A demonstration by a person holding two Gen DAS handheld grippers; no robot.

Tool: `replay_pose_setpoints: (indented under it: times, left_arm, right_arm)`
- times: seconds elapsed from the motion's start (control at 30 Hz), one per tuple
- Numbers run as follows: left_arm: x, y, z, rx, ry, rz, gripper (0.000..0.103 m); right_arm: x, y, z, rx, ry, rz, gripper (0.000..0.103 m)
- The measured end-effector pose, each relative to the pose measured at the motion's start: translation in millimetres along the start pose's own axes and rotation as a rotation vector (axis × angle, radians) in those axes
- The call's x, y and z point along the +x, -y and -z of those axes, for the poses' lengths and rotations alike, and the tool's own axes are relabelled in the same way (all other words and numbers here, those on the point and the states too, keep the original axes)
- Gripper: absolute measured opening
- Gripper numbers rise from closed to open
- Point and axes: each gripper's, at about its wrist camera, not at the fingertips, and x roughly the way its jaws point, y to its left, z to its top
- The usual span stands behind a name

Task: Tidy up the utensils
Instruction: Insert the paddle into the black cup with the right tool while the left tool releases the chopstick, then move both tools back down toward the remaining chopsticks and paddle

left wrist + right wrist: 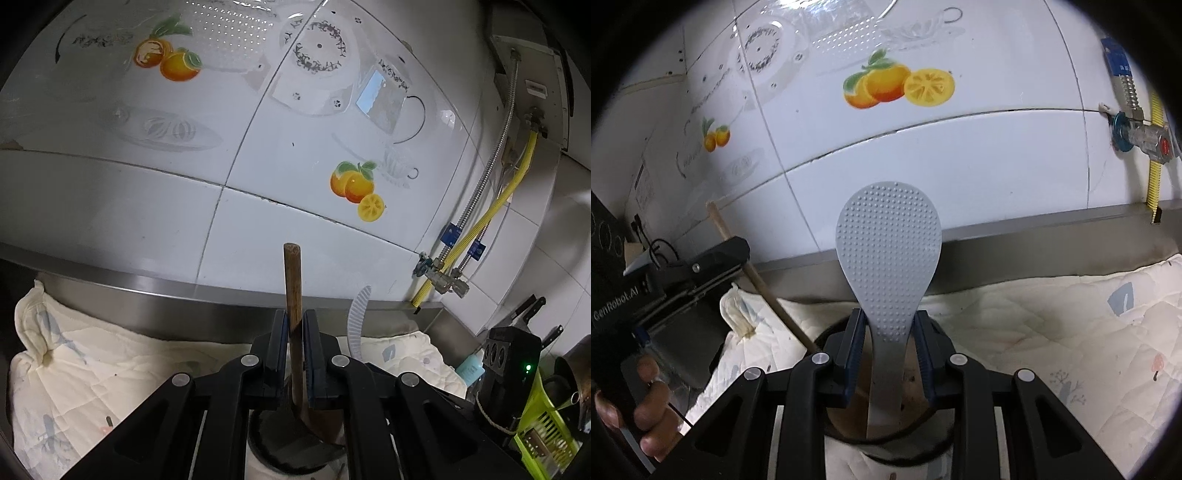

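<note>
My left gripper (294, 328) is shut on the handle of a wooden spatula (292, 280). The handle stands upright and its blade end sits in a dark round utensil holder (291, 458) below the jaws. My right gripper (889, 328) has its jaws around the neck of a grey dotted rice paddle (888, 251); small gaps show on both sides. The paddle's handle goes down into the same holder (886, 443). The paddle's edge (356, 317) shows in the left wrist view. The wooden handle (753, 273) and the left gripper body (683, 280) show in the right wrist view.
A cream quilted cloth (92, 354) covers the steel counter. A white tiled wall with orange decals (354, 184) stands close behind. Gas pipes and a valve (443, 273) are at the right. A green basket (543, 432) and a black knife block (509, 354) stand at far right.
</note>
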Motion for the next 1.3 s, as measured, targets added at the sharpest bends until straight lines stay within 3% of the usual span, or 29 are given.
replay_pose_setpoints:
  times: [0.2, 0.33, 0.93, 1.1, 1.3]
  left_arm:
    - [-3.2, 3.9, 1.1, 0.011, -0.050, -0.024, 0.010]
    - [-7.9, 9.1, 1.7, 0.009, -0.080, -0.034, 0.010]
    - [-61.3, 51.0, 41.7, 0.108, -0.189, -0.078, 0.010]
    - [-64.5, 45.4, 42.0, 0.058, -0.175, -0.123, 0.010]
    - [-78.4, 43.2, 45.2, 0.029, -0.159, -0.118, 0.010]
  right_arm:
    - [-1.3, 0.9, 1.9, -0.001, -0.064, 0.010, 0.033]
    - [-8.9, 1.3, 0.9, 0.004, -0.083, 0.000, 0.050]
    - [-97.3, 19.2, 31.9, -0.011, -0.156, 0.034, 0.051]
    - [-113.4, 25.1, 40.9, 0.006, -0.148, 0.036, 0.051]
    - [-130.6, 34.6, 45.7, 0.020, -0.140, 0.052, 0.051]
